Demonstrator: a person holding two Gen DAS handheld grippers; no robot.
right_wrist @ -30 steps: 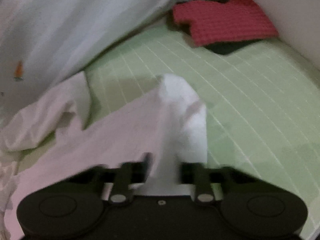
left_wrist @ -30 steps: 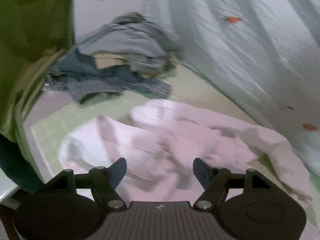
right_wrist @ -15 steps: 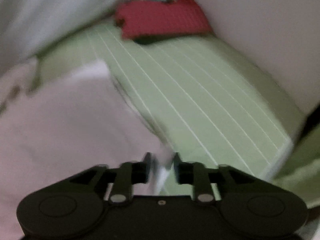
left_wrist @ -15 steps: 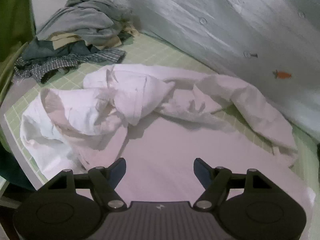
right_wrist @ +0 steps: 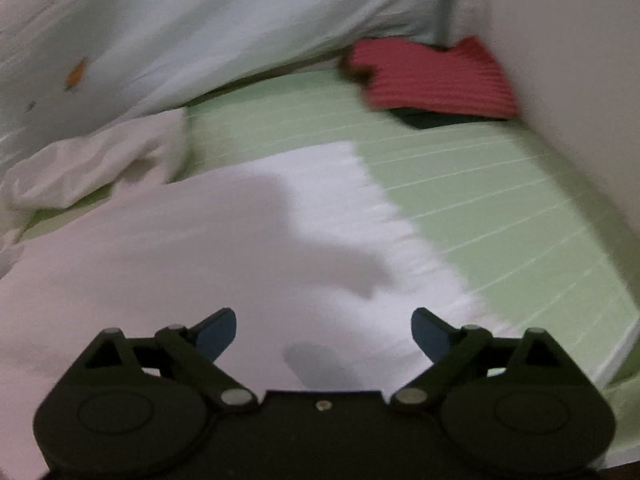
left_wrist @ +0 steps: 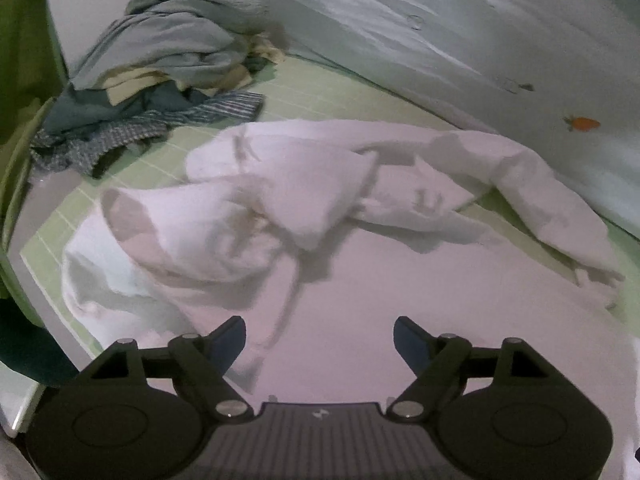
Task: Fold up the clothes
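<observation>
We list: white garment (left_wrist: 360, 320), far half bunched, its shape hard to read; left gripper (left_wrist: 320, 342) and right gripper (right_wrist: 324, 330), fingers opening wide, nothing held; red cloth (right_wrist: 436, 80), blurred.

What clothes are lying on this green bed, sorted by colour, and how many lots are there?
White crumpled cotton garment, spread out: 1
Red ribbed knit garment, folded: 1
Dark garment under the red one: 1
Mixed grey, blue and cream heap: 1
Total: 4 lots
</observation>
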